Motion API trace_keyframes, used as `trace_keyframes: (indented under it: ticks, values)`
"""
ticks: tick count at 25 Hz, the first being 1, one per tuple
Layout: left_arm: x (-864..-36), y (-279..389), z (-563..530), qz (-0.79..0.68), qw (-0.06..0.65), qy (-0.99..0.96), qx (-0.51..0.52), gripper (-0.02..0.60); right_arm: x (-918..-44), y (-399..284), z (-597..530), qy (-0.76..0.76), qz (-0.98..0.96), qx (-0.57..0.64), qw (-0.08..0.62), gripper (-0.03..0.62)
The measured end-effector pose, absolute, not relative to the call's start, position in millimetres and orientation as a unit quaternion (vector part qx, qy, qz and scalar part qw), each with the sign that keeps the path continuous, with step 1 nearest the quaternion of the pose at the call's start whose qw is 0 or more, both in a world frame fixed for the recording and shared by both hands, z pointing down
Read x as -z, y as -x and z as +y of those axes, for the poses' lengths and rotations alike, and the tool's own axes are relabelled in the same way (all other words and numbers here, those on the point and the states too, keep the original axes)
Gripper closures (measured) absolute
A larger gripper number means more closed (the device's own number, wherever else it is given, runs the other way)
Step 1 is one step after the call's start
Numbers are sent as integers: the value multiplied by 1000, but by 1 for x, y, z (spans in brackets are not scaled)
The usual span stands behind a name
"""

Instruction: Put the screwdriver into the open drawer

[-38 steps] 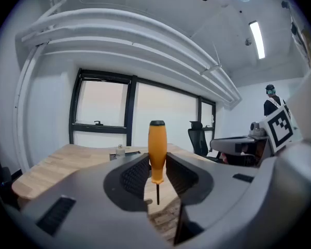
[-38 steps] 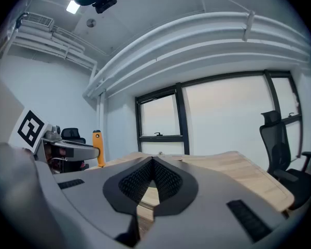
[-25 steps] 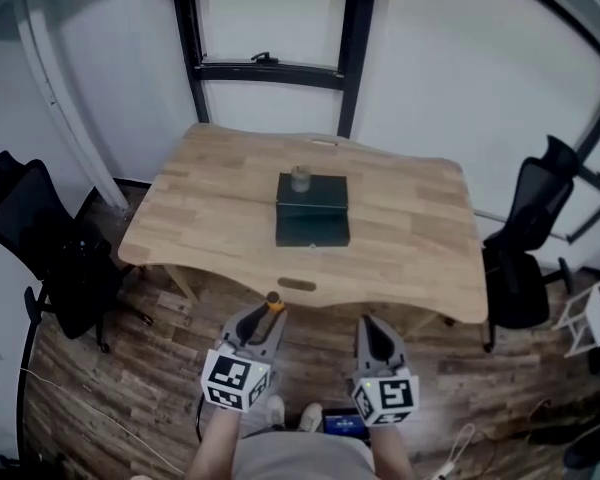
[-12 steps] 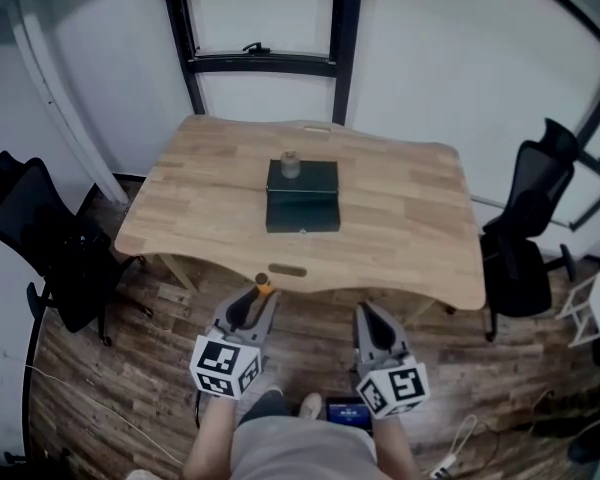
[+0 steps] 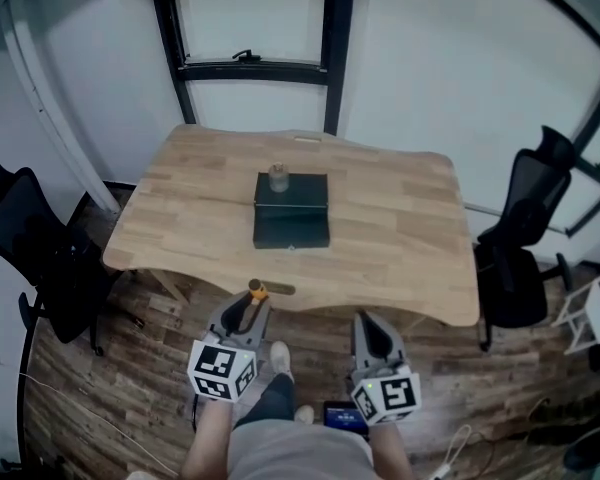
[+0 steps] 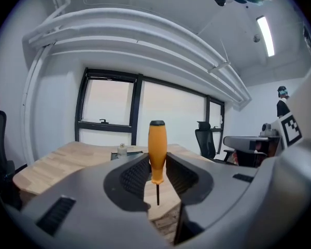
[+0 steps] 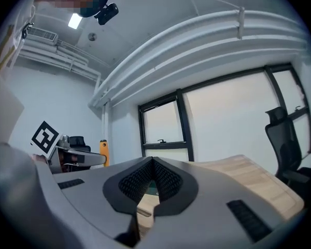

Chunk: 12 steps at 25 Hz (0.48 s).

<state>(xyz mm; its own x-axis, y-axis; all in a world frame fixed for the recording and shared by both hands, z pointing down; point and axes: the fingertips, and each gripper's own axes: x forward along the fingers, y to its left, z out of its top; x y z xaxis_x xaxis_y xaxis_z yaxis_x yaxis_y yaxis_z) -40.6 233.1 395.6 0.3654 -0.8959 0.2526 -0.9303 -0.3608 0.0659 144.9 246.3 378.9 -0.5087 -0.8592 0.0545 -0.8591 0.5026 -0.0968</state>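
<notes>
my left gripper (image 5: pixel 246 314) clamps the orange screwdriver (image 6: pixel 156 150) upright; my right gripper (image 5: pixel 368 330) is closed on nothing. at 12 o'clock the wooden tabletop (image 5: pixel 400 218) carries a dark drawer box (image 5: pixel 291 225); a black office chair (image 5: pixel 28 253) sits at 9 o'clock.

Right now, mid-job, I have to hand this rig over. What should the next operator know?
Left gripper: shut on the orange-handled screwdriver, handle up, shaft down.
Right gripper: shut, empty.
The dark drawer box sits mid-way across the table, a small jar on top; its drawer looks pulled out toward the person.
Done: screwdriver in hand.
Left: both grippers are short of the table's near edge; reach over, lower the screwdriver into the drawer, release.
</notes>
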Motion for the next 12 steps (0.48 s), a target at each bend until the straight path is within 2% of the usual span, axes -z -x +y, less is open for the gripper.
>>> trace_keyframes:
  ticks: [12]
  values:
    - [-401, 66, 97, -535, 95, -835, -81, 480, -383, -124, 111, 526, 848, 62, -13, 597]
